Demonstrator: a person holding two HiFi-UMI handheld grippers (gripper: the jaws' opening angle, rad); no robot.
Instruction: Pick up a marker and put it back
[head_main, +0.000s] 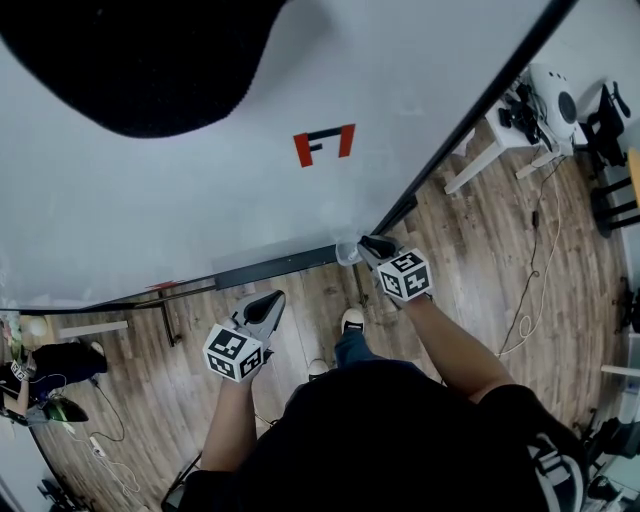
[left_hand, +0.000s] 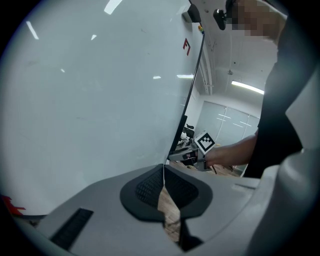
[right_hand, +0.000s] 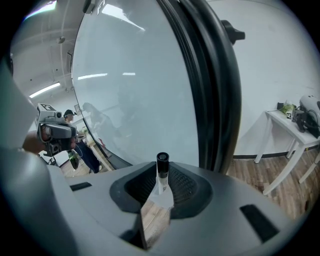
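Observation:
A marker (right_hand: 161, 175) with a white body and a black end stands up between the pads of my right gripper (right_hand: 161, 174), which is shut on it. In the head view that gripper (head_main: 366, 246) is at the lower right corner of the whiteboard (head_main: 200, 200), right by its black bottom frame (head_main: 270, 268). A small pale thing (head_main: 347, 252) shows at its fingertips; I cannot tell what it is. My left gripper (head_main: 270, 302) hangs lower and to the left, just below the frame. Its pads meet at the tip (left_hand: 163, 169) with nothing between them.
The whiteboard bears a red logo (head_main: 324, 145) and runs along the black right frame post (right_hand: 210, 85). A white table (head_main: 500, 135) with devices stands at the right. Cables (head_main: 530, 290) lie on the wooden floor. Another person (head_main: 50, 365) is at the lower left.

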